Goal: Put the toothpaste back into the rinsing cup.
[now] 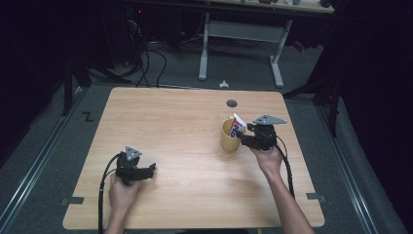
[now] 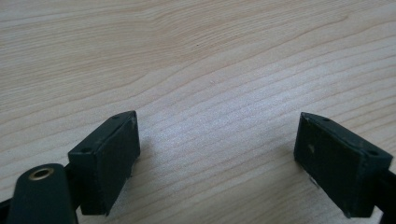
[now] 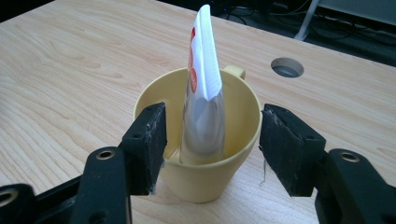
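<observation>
The pale wooden table (image 1: 185, 146) is carrying very little, and the work on it is looking close to finished. A yellow plastic mug (image 3: 201, 177) is standing upright on the right half of the table, near a small round cable hole (image 3: 286, 67), and a white squeeze tube with red and blue print (image 3: 201, 93) is already sitting inside the mug, flat crimped end up and leaning a little against the rim. So, by my reading, the main step (getting the tube into the mug) is done; what is probably left is only for the hand to back off and leave the mug alone.

The right gripper (image 3: 212, 140) is hovering just on the near side of the mug, its jaws standing apart on either side of the mug's wall, and the pads are not pressing on the tube, which is standing free between them. Whether the pads are brushing the mug's outer wall I cannot tell. The left gripper (image 2: 217, 154) is resting low over bare wood at the near left of the table, well apart from the mug, its jaws spread wide with nothing between them.

The tube itself is looking partly squeezed: flattened toward the top, rounder and silvery-grey lower down, its cap end hidden in the mug.
</observation>
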